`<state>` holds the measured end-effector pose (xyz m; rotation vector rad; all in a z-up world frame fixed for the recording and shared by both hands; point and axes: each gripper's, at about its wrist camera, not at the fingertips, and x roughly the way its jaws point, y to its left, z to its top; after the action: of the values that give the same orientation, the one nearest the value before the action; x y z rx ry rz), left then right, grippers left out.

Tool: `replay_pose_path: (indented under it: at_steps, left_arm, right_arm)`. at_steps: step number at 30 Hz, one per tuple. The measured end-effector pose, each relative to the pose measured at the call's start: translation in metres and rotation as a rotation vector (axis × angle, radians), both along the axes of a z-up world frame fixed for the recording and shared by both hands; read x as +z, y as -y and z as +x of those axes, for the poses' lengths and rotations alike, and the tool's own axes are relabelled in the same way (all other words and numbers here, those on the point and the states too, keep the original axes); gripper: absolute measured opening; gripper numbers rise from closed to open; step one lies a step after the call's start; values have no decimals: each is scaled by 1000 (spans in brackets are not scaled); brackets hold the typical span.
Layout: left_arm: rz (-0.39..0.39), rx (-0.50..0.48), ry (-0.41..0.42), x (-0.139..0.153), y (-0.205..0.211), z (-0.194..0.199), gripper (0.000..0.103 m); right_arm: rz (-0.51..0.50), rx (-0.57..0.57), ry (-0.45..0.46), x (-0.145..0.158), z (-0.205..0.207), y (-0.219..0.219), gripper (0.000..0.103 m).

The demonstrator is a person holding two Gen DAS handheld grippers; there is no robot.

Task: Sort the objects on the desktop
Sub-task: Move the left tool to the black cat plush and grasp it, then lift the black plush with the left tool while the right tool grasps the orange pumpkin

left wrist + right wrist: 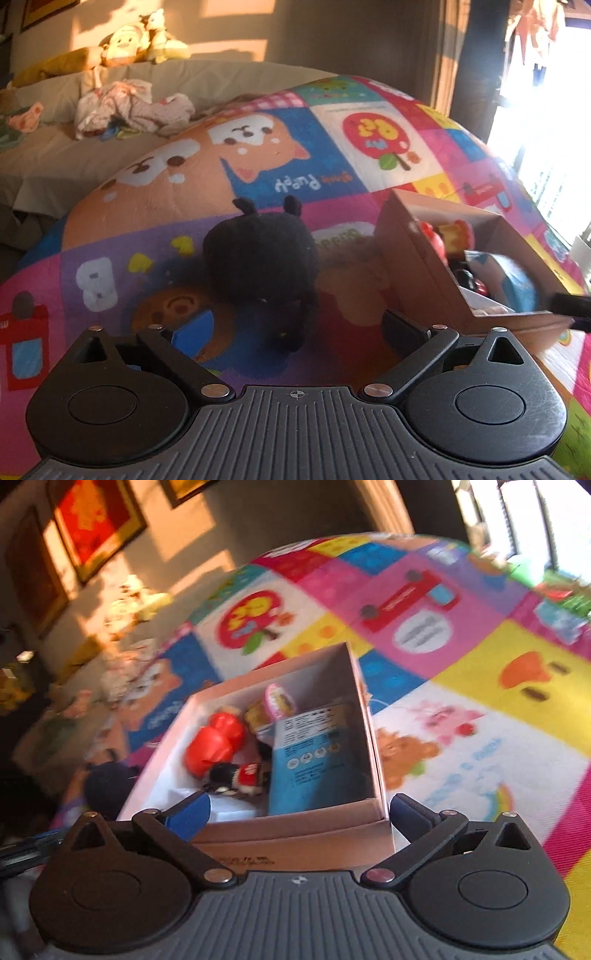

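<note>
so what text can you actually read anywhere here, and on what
"Puppy", upside down, on the mat, blue dog panel.
"B", white letter on the mat's purple panel.
Blue packet in the cardboard box: print too blurred to read.
Box front print, other mat captions: unreadable.

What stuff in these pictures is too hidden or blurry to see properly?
- Black plush toy, left wrist view: its face is in shadow and cannot be made out.
- Blue packet in the cardboard box, right wrist view: its print is blurred and unreadable.
- Small black and red figure, right wrist view: too blurred to identify.
- Box bottom, left wrist view: hidden behind the box's near wall.
- Window area, both views: washed out by glare.
</note>
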<state>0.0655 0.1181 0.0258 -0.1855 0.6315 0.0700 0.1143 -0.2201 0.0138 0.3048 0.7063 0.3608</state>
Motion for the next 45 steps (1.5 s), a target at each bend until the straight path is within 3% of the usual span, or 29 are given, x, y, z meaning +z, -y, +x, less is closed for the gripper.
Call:
replay_pose_path:
  at_steps: [3,10,11,12,16,19,24,27,29,32,35,38,45]
  left_arm:
    - [-13,40,-13,-6,-4,11,101]
    - [7,122,3,-13,-4,55,100]
    - [23,131,8,-13,-5,60,96]
    - [48,143,6,-13,-4,65,84]
    - [94,106,-15,-5,-3,58,82]
    - [211,-5,-1,12,13,26,81]
    - [517,-314,-9,41,57,-56,82]
    - [738,-417,-55,37,77,-88,83]
    - [825,-450,-100,27,84,-96,83]
    - [827,-495,-169,13,91,-93,83]
    - [819,-545,-178,4,103,-88,86]
    - [818,-587,-140,0,122,-85,95]
    - [739,-677,-44,4,159,-87,97]
  right_arm:
    - [-27,22,35,5,-18,3,103]
    - [-328,101,210,7,-95,-15,103]
    - [-339,112,209,5,-103,-15,103]
    - [-333,122,198,3,-109,-15,103]
    - [-296,118,152,-6,-119,-8,103]
    - [-277,101,141,-10,-121,-1,103]
    - [-252,99,157,-10,-122,2,103]
    - [-226,119,157,-14,-123,0,103]
    - [-221,128,162,-15,-125,-2,103]
    - [-205,120,186,-11,-129,1,103]
    - [-190,102,201,-8,-135,7,103]
    - [-189,72,194,-10,-141,16,103]
    - [-117,-27,152,-14,-140,39,103]
